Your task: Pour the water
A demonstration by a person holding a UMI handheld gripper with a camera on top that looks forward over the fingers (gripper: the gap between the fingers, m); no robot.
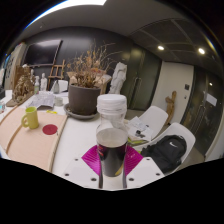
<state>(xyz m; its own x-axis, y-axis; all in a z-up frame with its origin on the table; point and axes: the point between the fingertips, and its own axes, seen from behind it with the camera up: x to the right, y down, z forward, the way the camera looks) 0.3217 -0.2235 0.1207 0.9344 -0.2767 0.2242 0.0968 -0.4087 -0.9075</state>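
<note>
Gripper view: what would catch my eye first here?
A clear jar with a white lid and dark liquid stands closest, between the claw fingers with their pink pads. Beyond it sits a potted plant, with a yellow mug off to the jar's left.

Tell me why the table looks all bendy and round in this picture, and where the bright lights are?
In the gripper view, the wide-angle lens curves the table edge and walls; bright ceiling lights glare above the dim room; the bottle between the claw's fingers looks sharp and big because it is closest.
</note>
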